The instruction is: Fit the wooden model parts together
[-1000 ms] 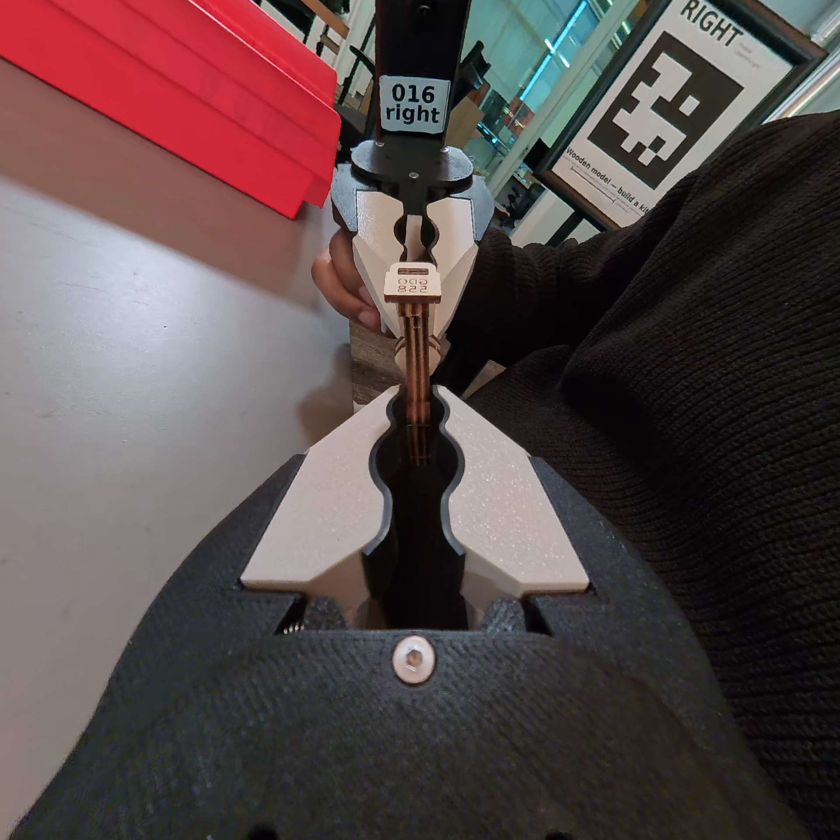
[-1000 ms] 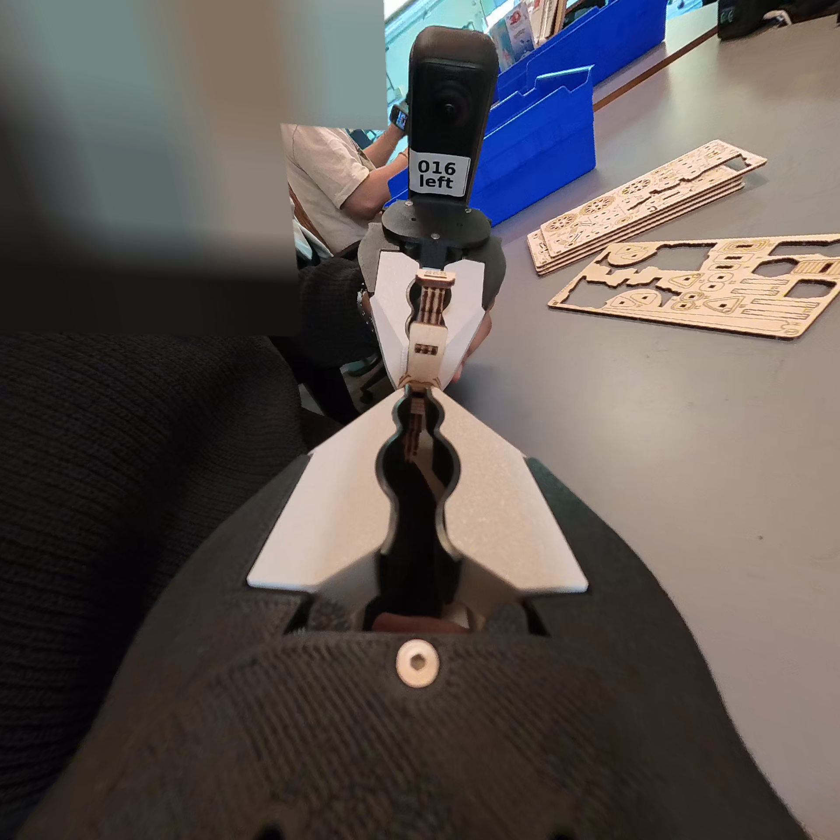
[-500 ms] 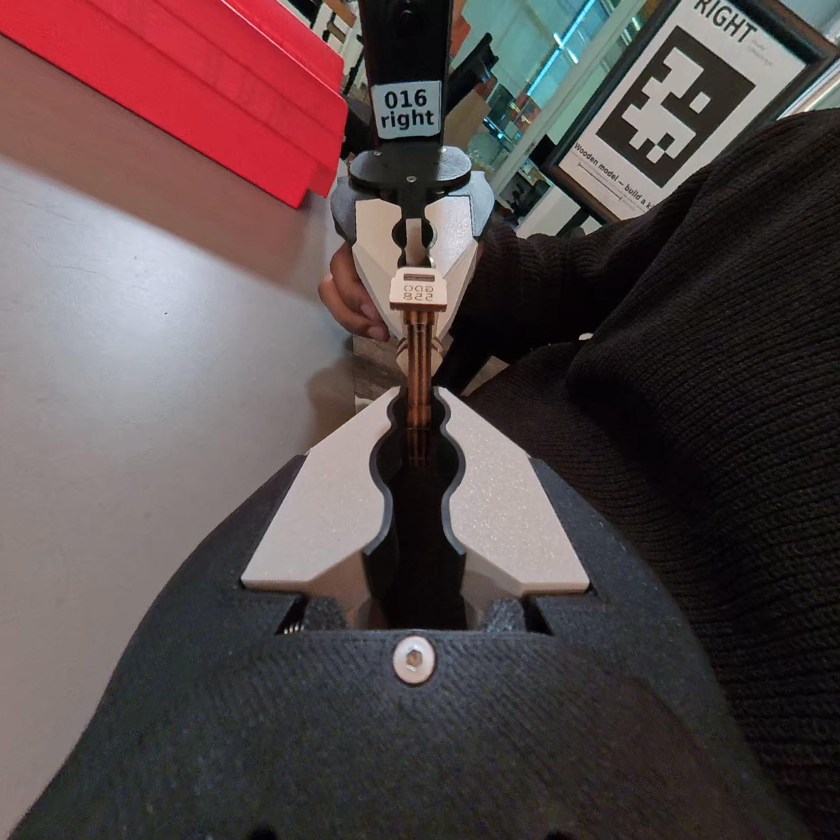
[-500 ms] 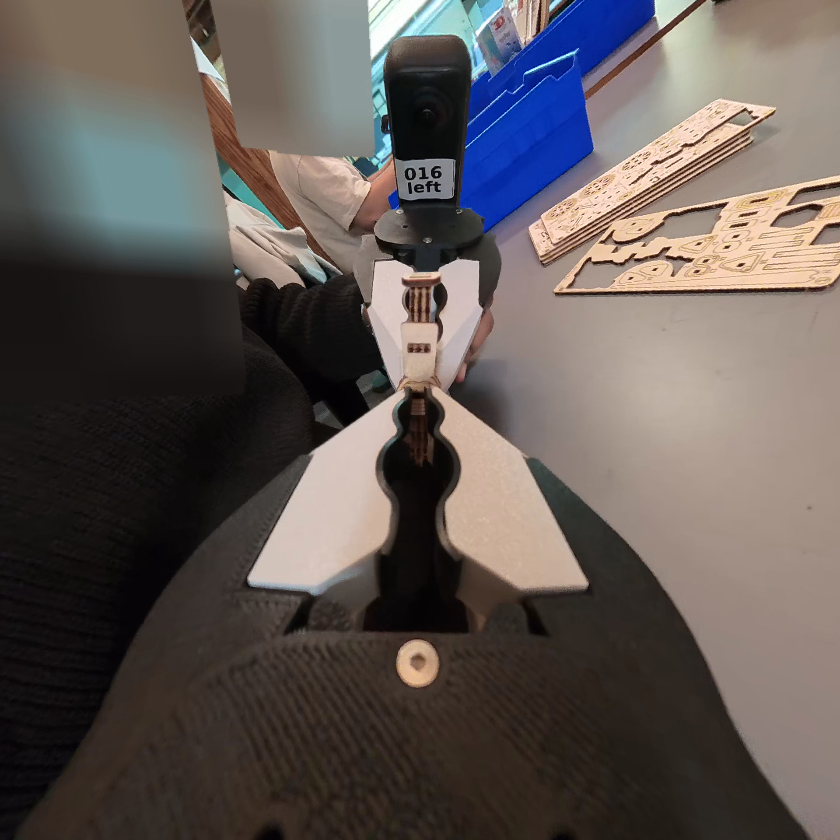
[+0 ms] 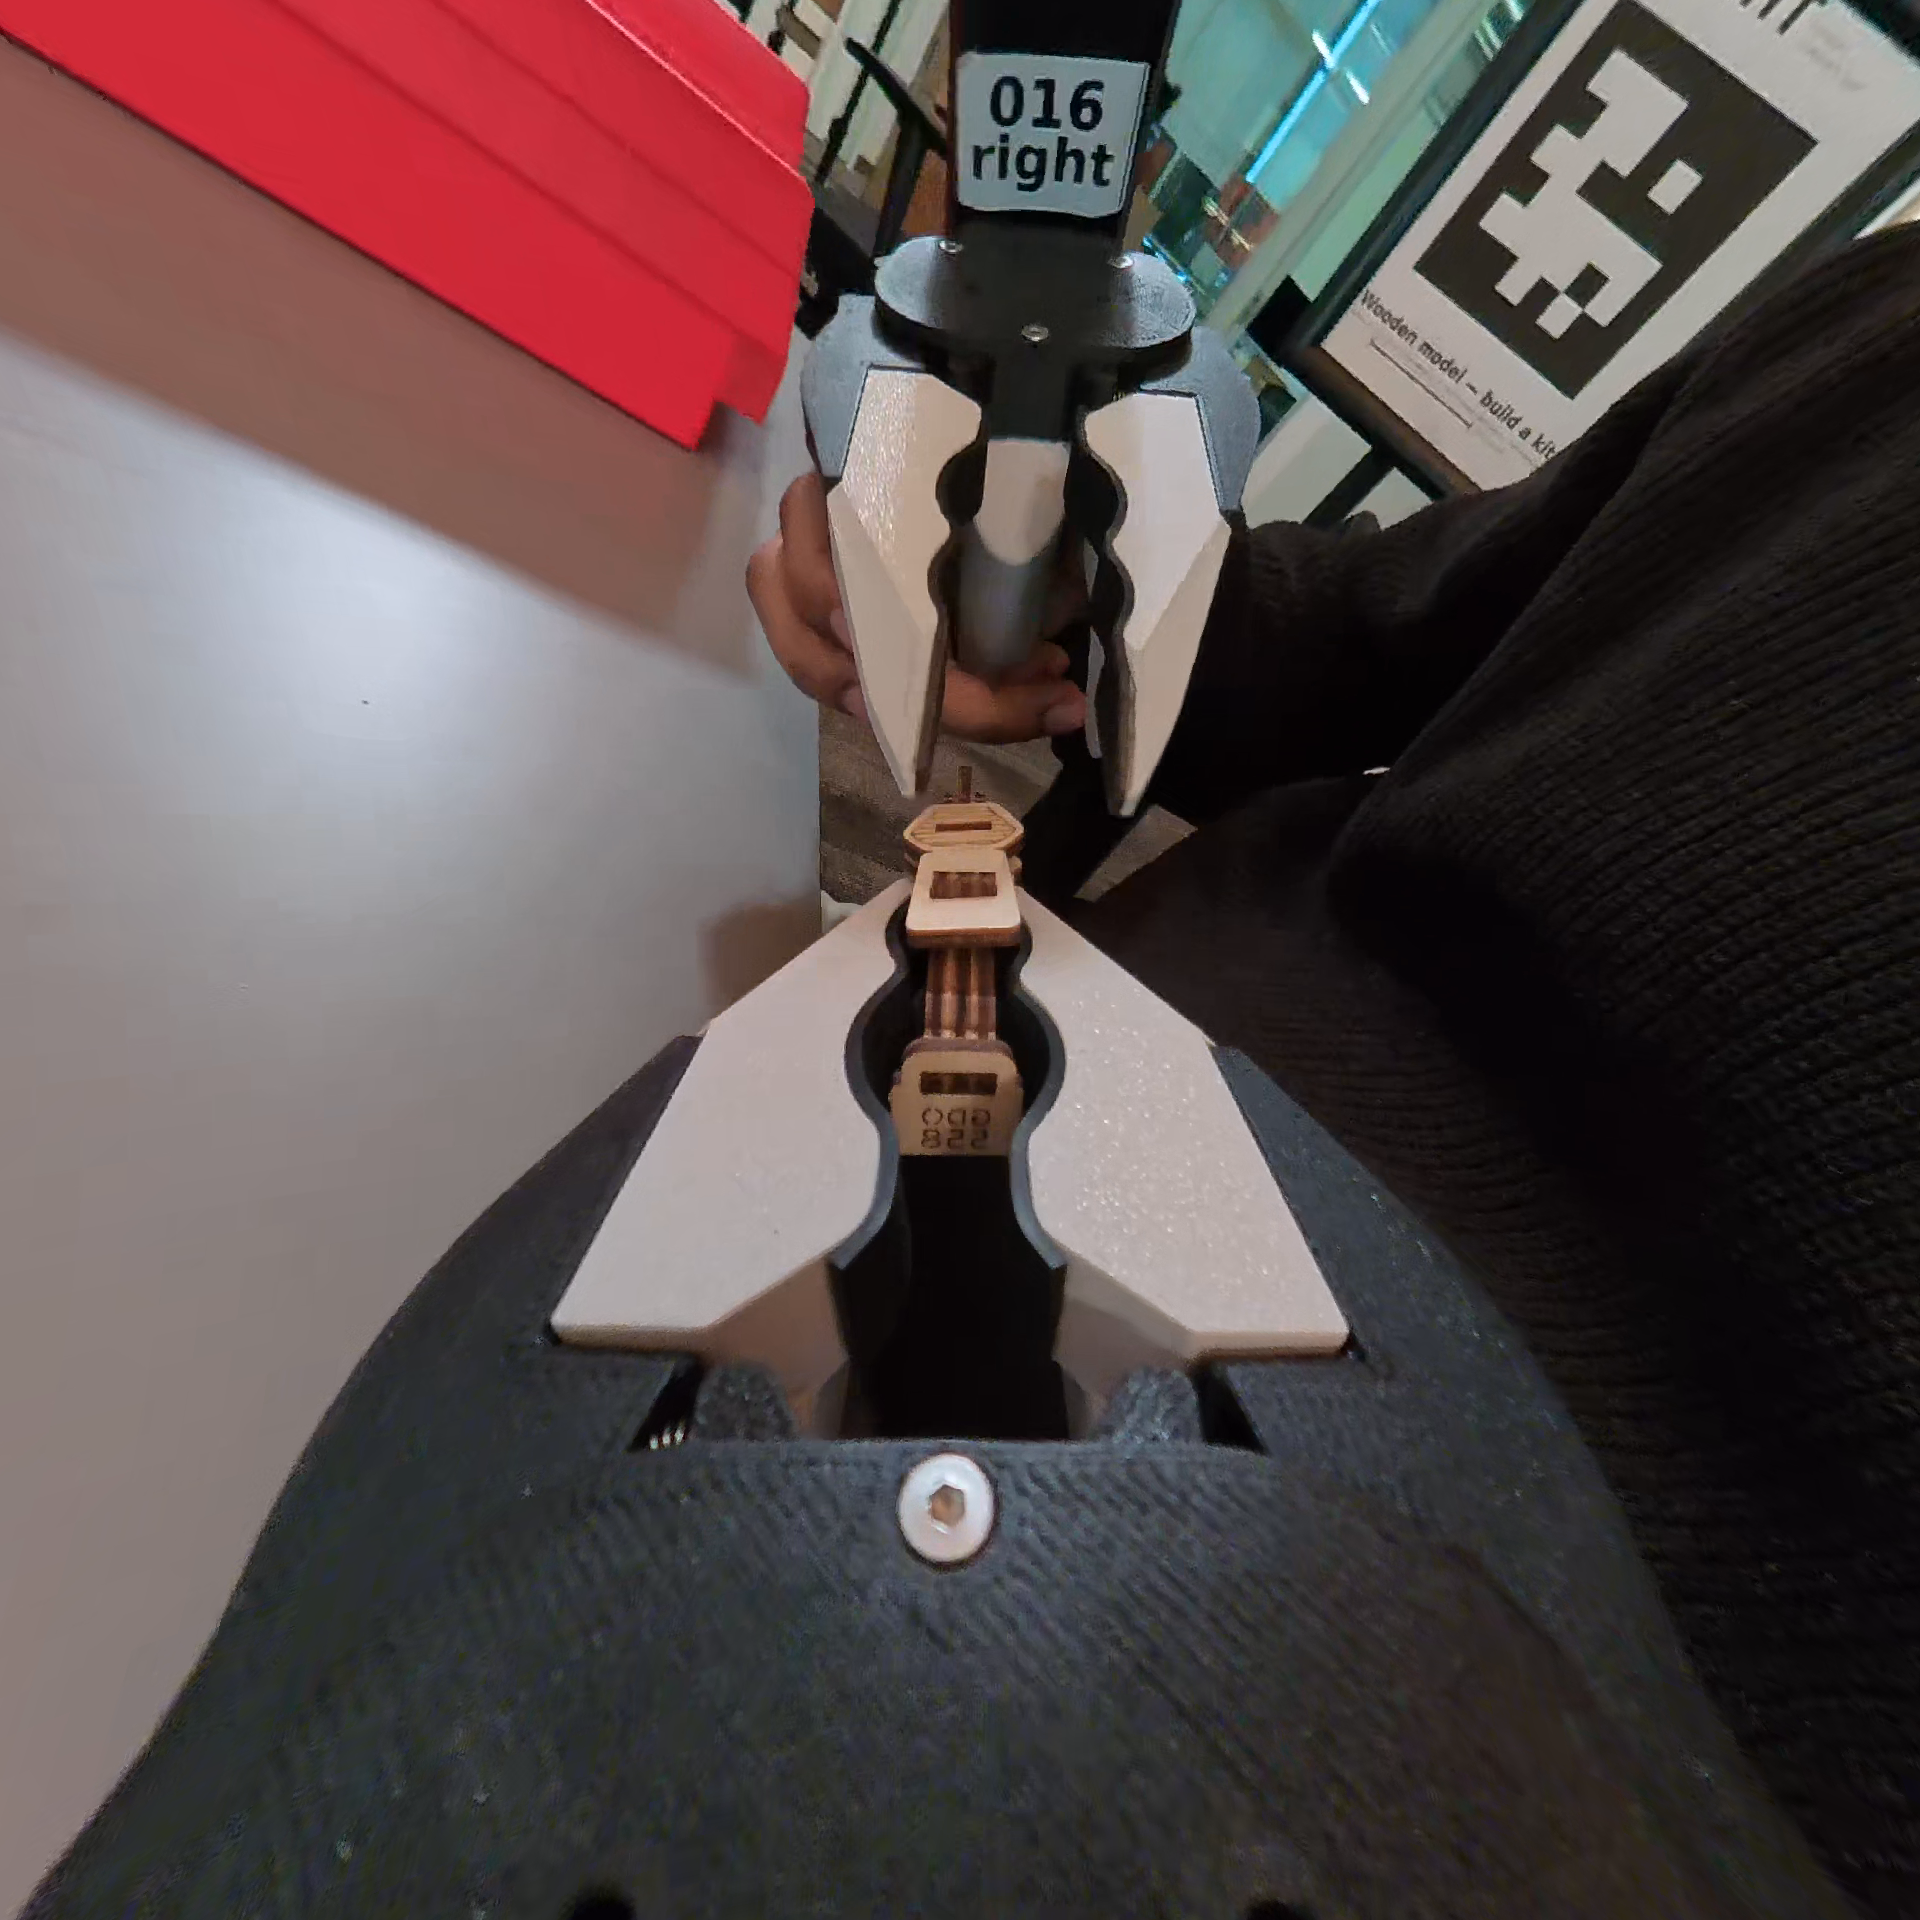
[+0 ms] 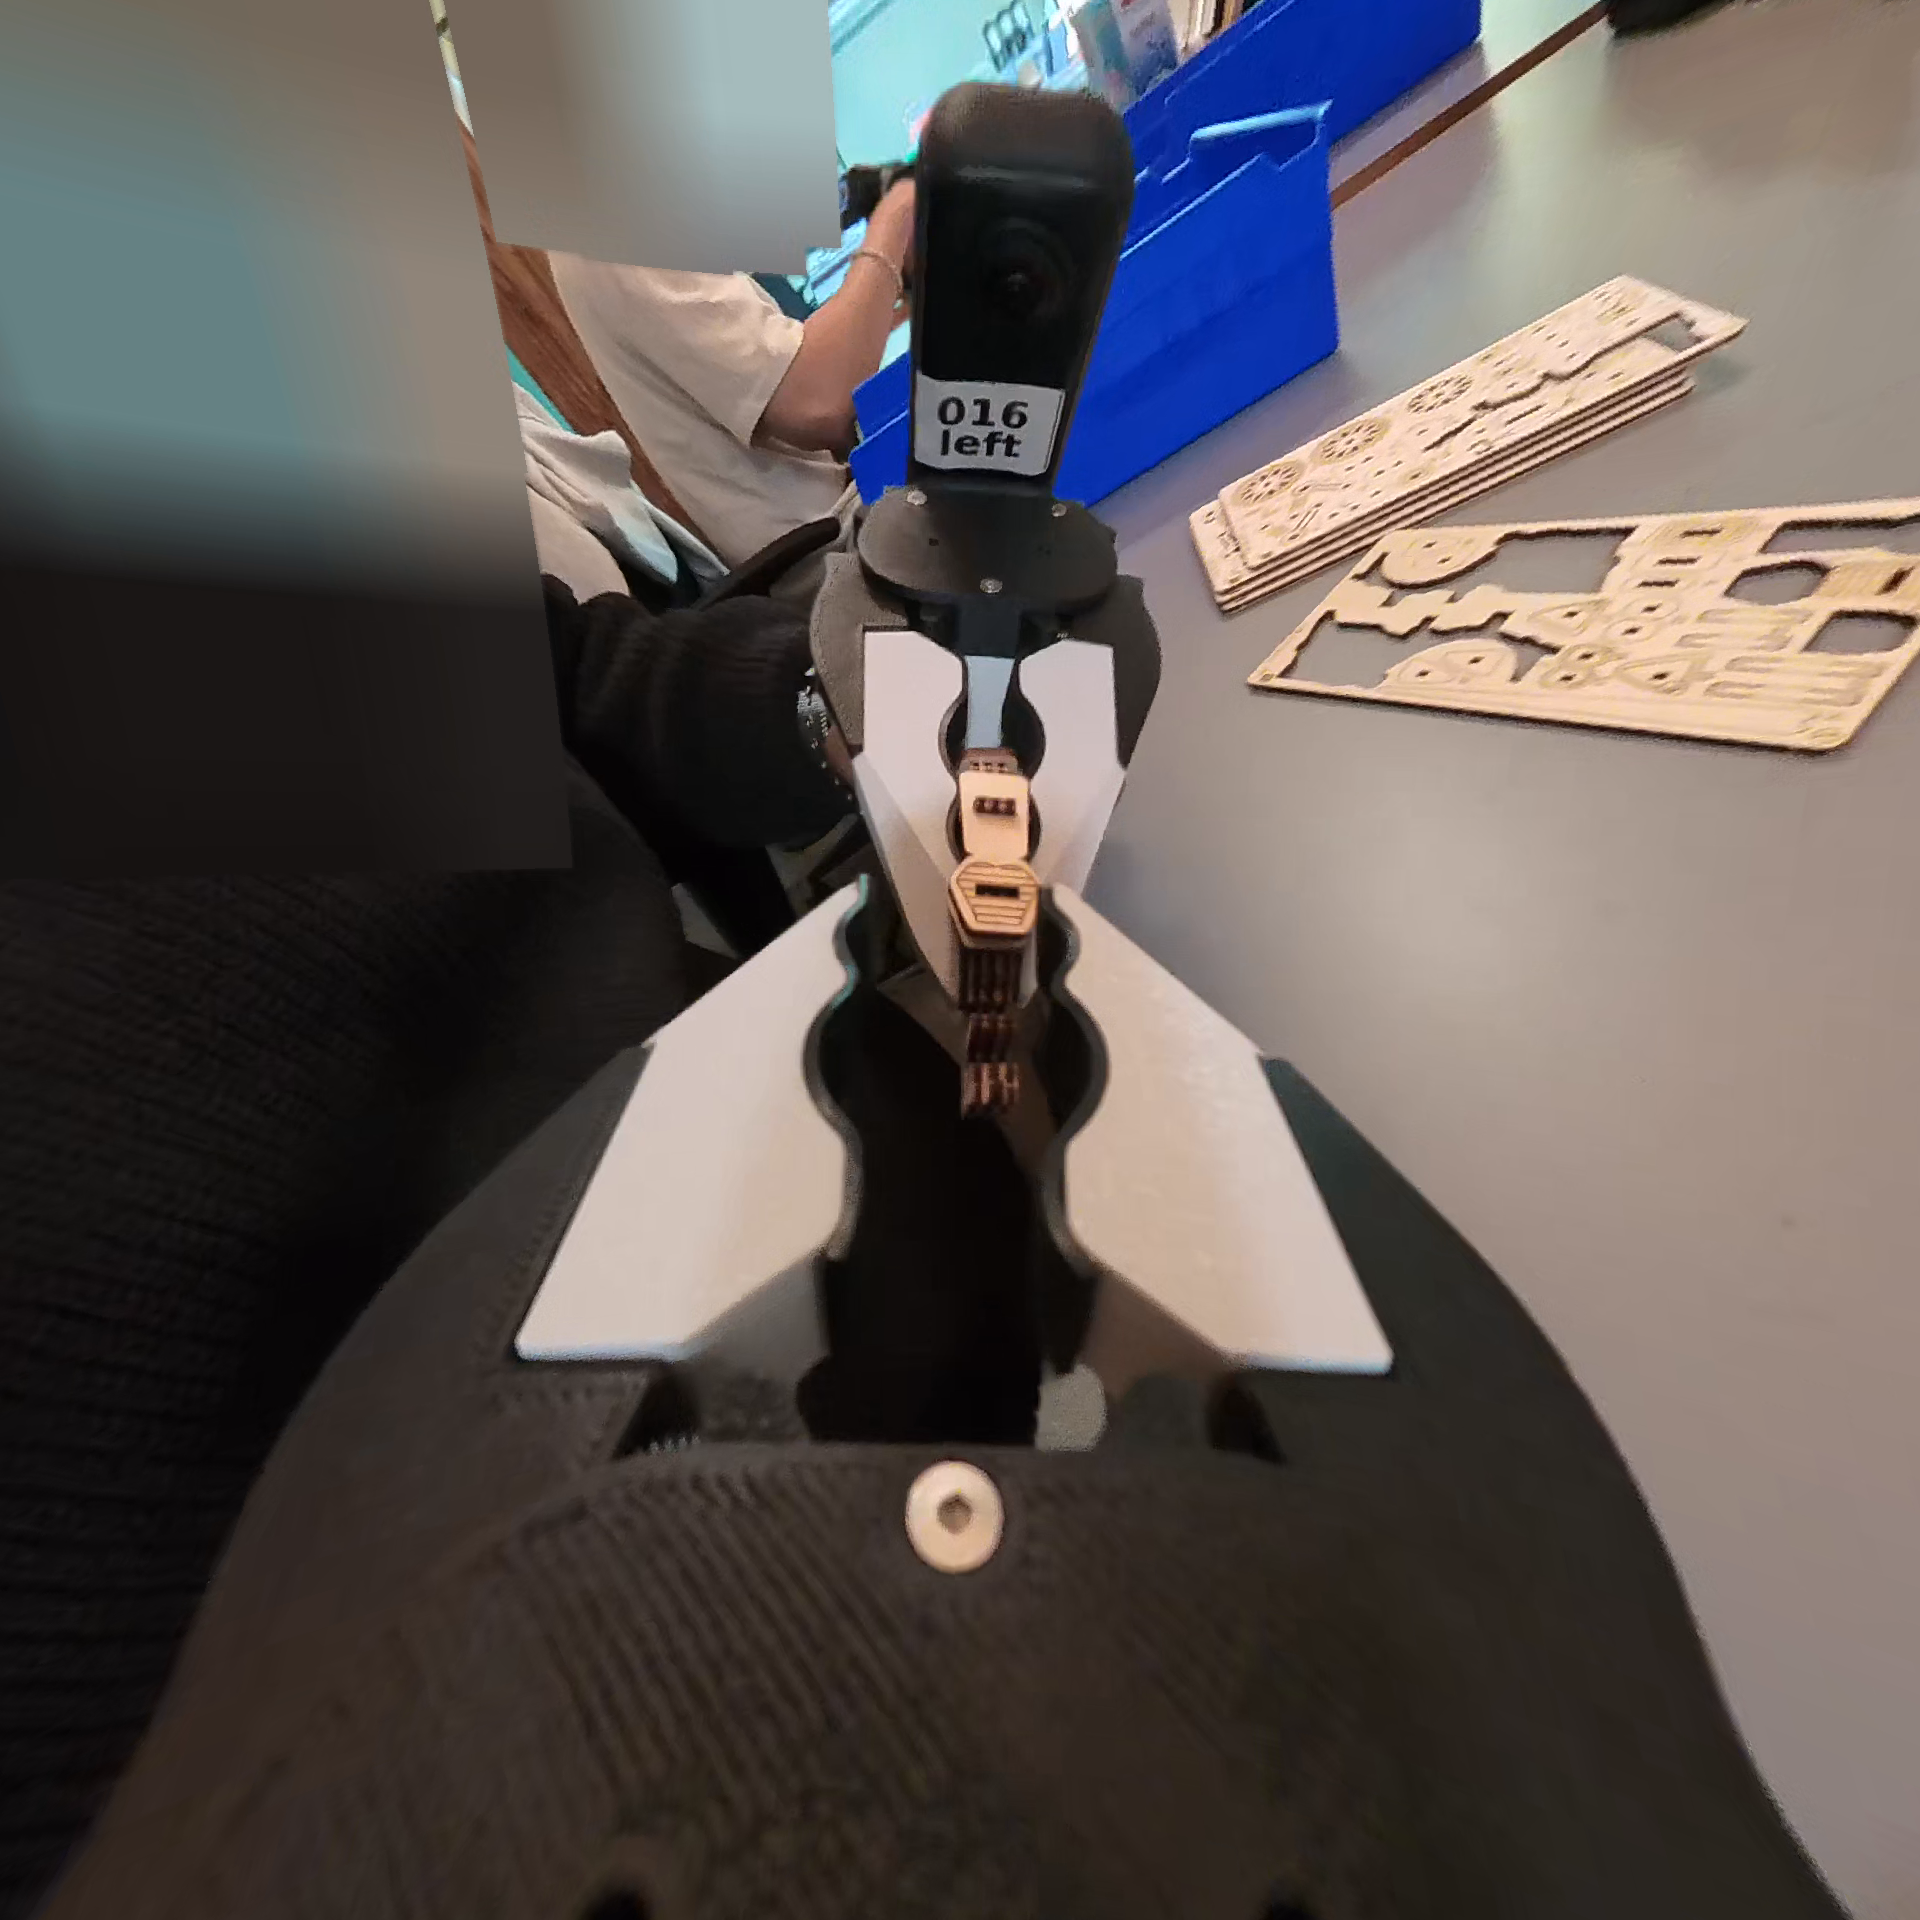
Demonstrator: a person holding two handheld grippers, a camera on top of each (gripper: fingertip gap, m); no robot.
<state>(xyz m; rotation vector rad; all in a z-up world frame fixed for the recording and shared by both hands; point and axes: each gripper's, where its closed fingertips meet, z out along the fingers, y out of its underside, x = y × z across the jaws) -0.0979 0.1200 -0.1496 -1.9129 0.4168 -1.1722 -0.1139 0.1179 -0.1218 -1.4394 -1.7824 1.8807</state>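
A small wooden assembly (image 5: 961, 914) of thin slats with flat end caps is clamped between my left gripper's (image 5: 961, 909) white fingers. One cap lies in the hollow between the jaws and the other pokes out past the tips. My right gripper (image 5: 1021, 790) faces it from just beyond, open and empty. In the right wrist view, the assembly (image 6: 992, 920) reaches into the gap of my open right gripper (image 6: 961, 909), and I cannot tell if it touches the fingers. The left gripper (image 6: 982, 894) holds it from the far side.
A grey table (image 6: 1507, 1039) carries a stack of wooden part sheets (image 6: 1455, 447) and a partly punched-out sheet (image 6: 1610, 644) at the right. Blue bins (image 6: 1226, 260) stand behind them and red bins (image 5: 416, 187) at the far left. A black sleeve (image 5: 1558, 935) fills one side. Both grippers' tips are close together, under 4 cm apart.
My right gripper has opened and let go of the wooden assembly. The assembly now sits in the left gripper alone, deeper between its jaws. The two grippers have drawn closer.
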